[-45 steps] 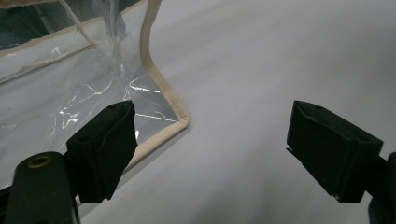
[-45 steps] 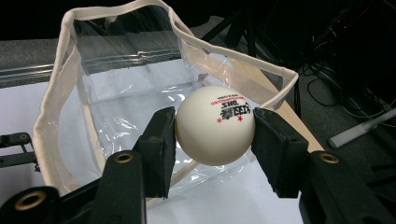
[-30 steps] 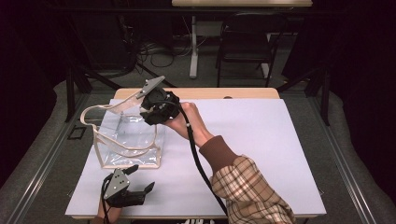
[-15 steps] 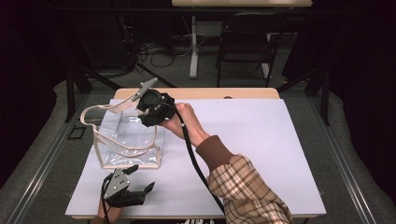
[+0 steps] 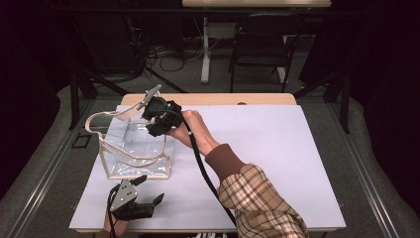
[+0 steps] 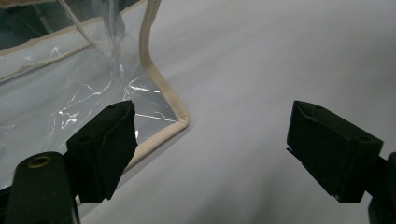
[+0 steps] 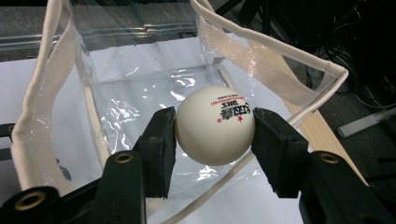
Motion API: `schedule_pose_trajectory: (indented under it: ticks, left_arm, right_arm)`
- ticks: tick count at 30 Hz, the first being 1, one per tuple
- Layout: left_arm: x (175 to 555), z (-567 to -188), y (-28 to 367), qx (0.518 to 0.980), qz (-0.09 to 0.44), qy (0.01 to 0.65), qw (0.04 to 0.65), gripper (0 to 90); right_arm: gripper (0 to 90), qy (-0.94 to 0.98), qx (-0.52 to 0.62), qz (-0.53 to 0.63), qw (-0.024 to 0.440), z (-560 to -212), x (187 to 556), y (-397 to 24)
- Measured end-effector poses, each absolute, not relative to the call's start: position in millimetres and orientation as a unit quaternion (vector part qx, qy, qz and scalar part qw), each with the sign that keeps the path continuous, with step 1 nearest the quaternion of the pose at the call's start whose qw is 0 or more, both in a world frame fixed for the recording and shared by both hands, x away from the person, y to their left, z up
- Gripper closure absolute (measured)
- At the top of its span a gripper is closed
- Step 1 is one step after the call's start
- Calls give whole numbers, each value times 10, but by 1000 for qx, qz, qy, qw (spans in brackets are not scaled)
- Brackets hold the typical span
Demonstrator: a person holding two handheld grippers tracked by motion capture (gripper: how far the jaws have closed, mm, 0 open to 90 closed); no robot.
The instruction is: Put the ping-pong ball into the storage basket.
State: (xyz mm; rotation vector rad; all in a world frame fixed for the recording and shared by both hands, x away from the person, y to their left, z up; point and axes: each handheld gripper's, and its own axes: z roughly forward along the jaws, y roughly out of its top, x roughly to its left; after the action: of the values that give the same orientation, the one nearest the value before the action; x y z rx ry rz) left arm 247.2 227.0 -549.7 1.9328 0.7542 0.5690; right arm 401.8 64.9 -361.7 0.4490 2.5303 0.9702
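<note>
Hiding ball overhead; right gripper fingers

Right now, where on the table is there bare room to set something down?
The wide stretch right of the person's forearm to the table edge is bare. The left side is crowded: the clear bag, the right gripper above it, the left gripper at the near edge.

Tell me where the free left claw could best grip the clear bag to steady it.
The near beige handle strap. It arcs clear of the bag's limp transparent wall, so the open left claw, resting just in front, could probably come from the person's side and pinch it edge-on.
</note>
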Motion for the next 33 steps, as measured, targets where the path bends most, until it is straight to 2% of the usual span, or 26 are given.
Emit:
schedule_pose_trajectory:
  ticks: [33]
  left_arm:
    - [2471, -5496, 2271, 791, 232, 307, 475, 161]
  right_arm:
    - [504, 921, 150, 308, 183, -3725, 4041, 798]
